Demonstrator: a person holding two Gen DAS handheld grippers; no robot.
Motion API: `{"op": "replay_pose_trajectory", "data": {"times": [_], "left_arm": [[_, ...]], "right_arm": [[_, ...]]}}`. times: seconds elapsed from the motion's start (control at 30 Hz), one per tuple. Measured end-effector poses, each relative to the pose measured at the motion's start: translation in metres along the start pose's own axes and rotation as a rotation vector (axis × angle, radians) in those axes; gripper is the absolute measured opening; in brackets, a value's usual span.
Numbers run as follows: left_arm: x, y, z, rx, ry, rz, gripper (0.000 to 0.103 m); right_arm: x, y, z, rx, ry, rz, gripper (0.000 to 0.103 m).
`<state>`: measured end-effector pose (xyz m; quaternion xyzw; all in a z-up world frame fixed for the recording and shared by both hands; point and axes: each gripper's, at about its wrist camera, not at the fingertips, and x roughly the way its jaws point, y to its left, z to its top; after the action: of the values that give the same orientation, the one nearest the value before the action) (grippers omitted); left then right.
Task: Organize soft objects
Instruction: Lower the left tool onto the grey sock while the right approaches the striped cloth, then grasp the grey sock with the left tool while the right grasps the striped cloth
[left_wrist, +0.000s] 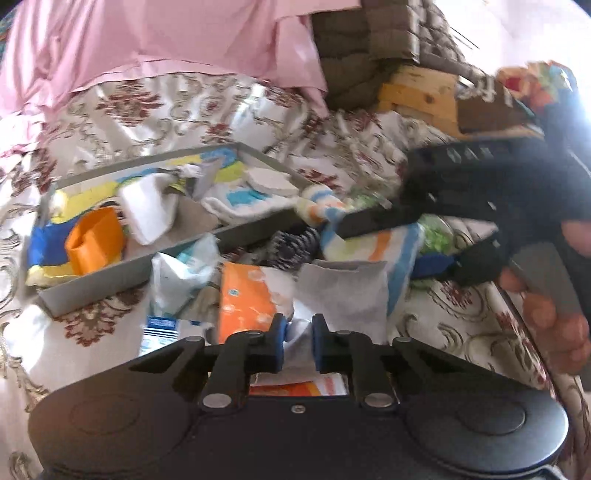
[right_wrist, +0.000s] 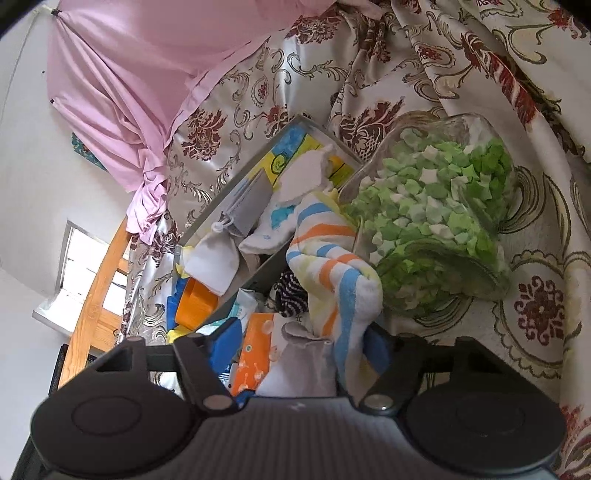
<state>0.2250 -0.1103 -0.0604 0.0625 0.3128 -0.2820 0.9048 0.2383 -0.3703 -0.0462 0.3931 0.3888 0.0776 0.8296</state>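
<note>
From my left wrist camera, the left gripper has its blue pads drawn almost together on a fold of the grey-white cloth, which lies in the pile just in front of the grey tray. The pinch looks thin; I judge it could slip free on lifting, or drag the orange packet beside it.

From my right wrist camera, the right gripper stands partly open around the striped towel; whether the pads press it I cannot tell. The towel leans against the jar of green stars, so a pull might roll the jar.
</note>
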Motion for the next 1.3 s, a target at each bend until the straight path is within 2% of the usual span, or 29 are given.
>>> {"op": "replay_pose_trajectory", "data": {"times": [0.1, 0.27, 0.37, 0.5, 0.57, 0.63, 0.7, 0.77, 0.87, 1.07, 1.2, 1.3], "left_arm": [[-0.005, 0.009, 0.004, -0.052, -0.017, 0.038, 0.013], [-0.008, 0.026, 0.009, -0.136, -0.016, 0.121, 0.012], [-0.01, 0.036, 0.012, -0.19, -0.011, 0.155, 0.012], [-0.007, 0.039, 0.01, -0.213, 0.006, 0.131, 0.015], [-0.005, 0.04, 0.008, -0.221, 0.008, 0.097, 0.028], [-0.004, 0.037, 0.005, -0.219, 0.003, 0.071, 0.034], [-0.003, 0.034, 0.005, -0.2, -0.003, 0.053, 0.045], [-0.003, 0.031, 0.004, -0.182, -0.011, 0.036, 0.062], [0.001, 0.026, 0.004, -0.147, -0.017, 0.013, 0.071], [0.015, 0.014, 0.0, -0.033, 0.031, 0.006, 0.074], [0.02, 0.015, -0.004, -0.032, 0.061, 0.017, 0.072], [0.019, 0.02, -0.004, -0.068, 0.062, 0.014, 0.065]], "right_arm": [[0.0, 0.0, 0.0, -0.015, -0.004, -0.025, 0.06], [0.001, 0.002, -0.002, -0.052, -0.011, -0.072, 0.026], [0.0, 0.008, -0.005, -0.096, -0.022, -0.088, 0.015], [0.002, 0.022, -0.01, -0.19, -0.011, -0.078, 0.012], [0.003, 0.029, -0.014, -0.241, -0.002, -0.076, 0.012], [0.004, 0.034, -0.017, -0.27, 0.004, -0.073, 0.012], [0.003, 0.036, -0.018, -0.285, 0.007, -0.072, 0.012], [0.003, 0.036, -0.019, -0.284, 0.004, -0.079, 0.012], [0.002, 0.035, -0.019, -0.278, -0.003, -0.087, 0.012], [0.006, 0.036, -0.019, -0.296, -0.009, -0.109, 0.012], [0.008, 0.038, -0.02, -0.31, -0.012, -0.126, 0.014], [0.008, 0.037, -0.02, -0.306, -0.011, -0.133, 0.018]]}}
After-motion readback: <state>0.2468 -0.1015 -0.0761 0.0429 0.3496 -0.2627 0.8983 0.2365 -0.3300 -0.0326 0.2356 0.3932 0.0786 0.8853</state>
